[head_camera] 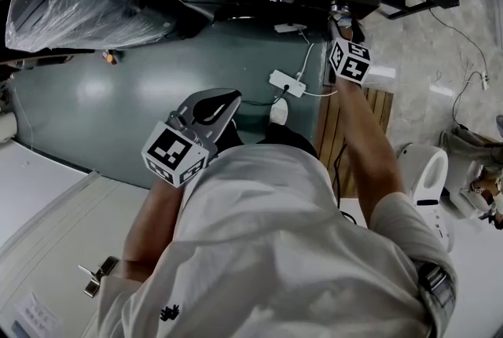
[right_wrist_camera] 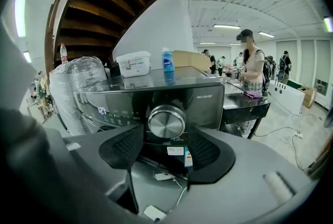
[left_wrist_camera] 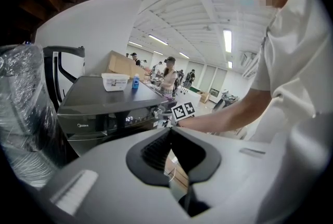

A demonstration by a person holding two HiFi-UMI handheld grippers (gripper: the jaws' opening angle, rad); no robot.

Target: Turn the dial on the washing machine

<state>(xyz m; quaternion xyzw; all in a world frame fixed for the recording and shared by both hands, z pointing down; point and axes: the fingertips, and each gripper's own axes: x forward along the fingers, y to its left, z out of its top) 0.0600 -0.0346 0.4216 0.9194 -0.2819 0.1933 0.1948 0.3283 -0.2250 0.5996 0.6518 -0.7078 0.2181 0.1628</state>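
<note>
Ahead of the left gripper (left_wrist_camera: 170, 132) and off to its left, the washing machine (left_wrist_camera: 99, 113) carries the brand name Midea (left_wrist_camera: 83, 125) in pale letters on its dark front. Closer to the line of the jaws, its lit display (left_wrist_camera: 128, 119) shows 127, perhaps 1:27. Just beyond the right gripper (right_wrist_camera: 165, 133), up and to the right of the dial (right_wrist_camera: 166, 122), small white print (right_wrist_camera: 206, 96) reads roughly MG120V38T. The stickers (right_wrist_camera: 175, 151) under the dial, and the labels on the blue bottle (right_wrist_camera: 167, 61) and white box (right_wrist_camera: 133, 64) on top, are too small to read.
</note>
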